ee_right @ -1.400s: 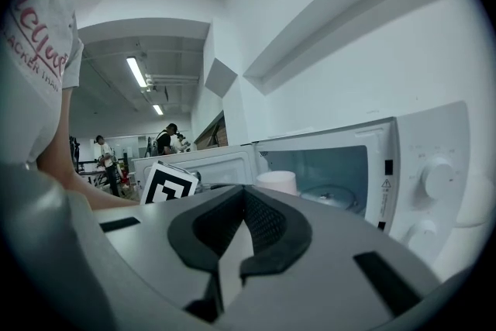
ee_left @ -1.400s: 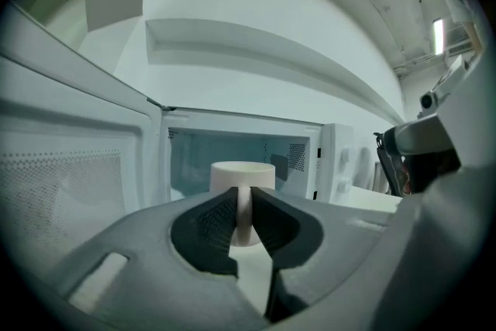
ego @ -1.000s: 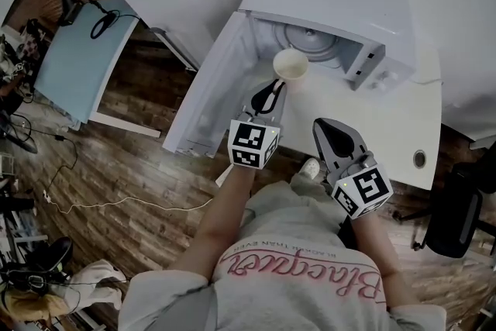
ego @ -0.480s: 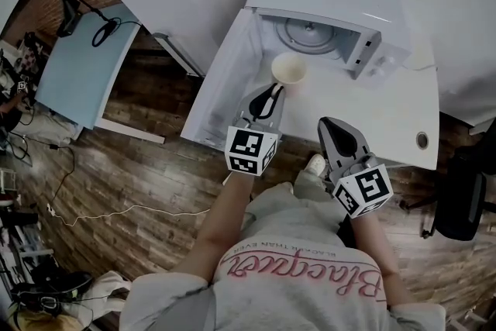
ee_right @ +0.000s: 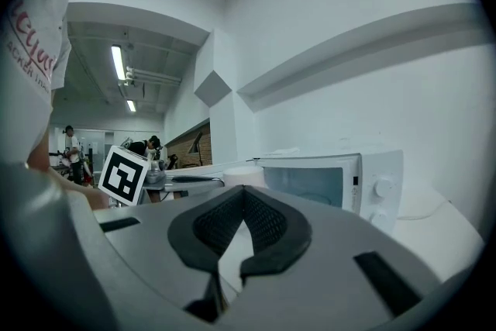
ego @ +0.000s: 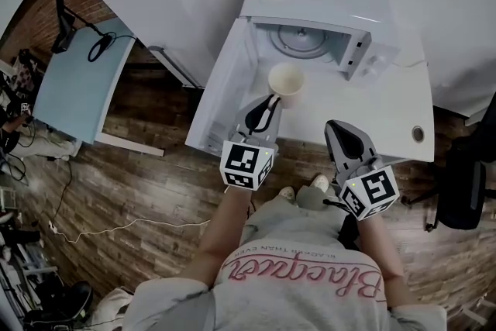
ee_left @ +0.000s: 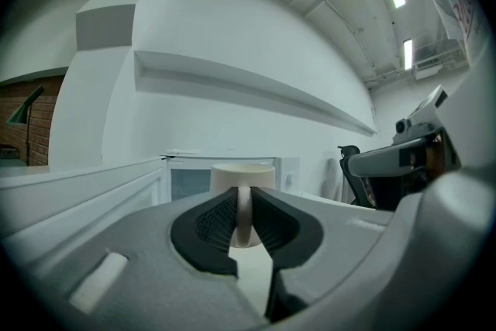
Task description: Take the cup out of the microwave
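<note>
Left gripper (ego: 266, 106) has its fingers (ee_left: 215, 219) clamped on the handle of the cup (ego: 286, 79). The cup sits just past the fingertips, upright, outside the microwave (ego: 310, 4) and in front of its open mouth. Can't tell if it's touching the surface (ego: 387, 112) or hanging just over it. Right gripper (ego: 338, 129) is off to the side, fingers together, nothing in them. Looks nearly done to me. I'd hold the wrist level so the cup doesn't swing on that thin handle, mind the open door (ego: 221, 89) beside the left fingers, and set it flat on the surface before letting go.
</note>
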The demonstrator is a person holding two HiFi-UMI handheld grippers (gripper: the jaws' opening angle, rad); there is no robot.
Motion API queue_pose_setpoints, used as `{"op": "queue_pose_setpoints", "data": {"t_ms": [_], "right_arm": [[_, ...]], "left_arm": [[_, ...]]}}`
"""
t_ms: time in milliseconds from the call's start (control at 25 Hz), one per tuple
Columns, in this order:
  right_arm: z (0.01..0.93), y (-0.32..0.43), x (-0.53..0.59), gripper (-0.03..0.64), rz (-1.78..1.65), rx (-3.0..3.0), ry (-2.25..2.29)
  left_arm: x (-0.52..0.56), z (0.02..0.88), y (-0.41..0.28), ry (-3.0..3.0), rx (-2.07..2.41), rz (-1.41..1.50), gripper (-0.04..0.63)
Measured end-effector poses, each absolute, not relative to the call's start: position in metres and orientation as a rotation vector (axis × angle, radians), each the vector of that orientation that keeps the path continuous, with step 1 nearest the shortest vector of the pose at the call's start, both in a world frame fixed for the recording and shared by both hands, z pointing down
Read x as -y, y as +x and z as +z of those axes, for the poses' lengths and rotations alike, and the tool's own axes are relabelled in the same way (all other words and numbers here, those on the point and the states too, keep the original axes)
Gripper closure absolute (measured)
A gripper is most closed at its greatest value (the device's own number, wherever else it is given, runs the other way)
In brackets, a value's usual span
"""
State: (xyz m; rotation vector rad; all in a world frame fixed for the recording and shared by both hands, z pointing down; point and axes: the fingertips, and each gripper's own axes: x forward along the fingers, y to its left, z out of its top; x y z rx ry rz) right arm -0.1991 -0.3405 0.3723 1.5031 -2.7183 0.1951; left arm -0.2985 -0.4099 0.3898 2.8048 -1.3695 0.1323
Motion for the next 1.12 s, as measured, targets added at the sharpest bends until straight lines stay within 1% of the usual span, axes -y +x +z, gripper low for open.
{"op": "queue_pose_setpoints", "data": {"t_ms": [600,1120], "right_arm": [[0.327,-0.160,0.366,0.606,0.088,2.736,1.572],[0.284,-0.144,0.393,0.606,-0.072,2.731,1.553]], "left_arm": [[0.412,0.360,-0.276,2.839,1.360,0.064,0.545],[0.424,0.295,-0.247,2.921,1.416,-0.009,0.545]]}}
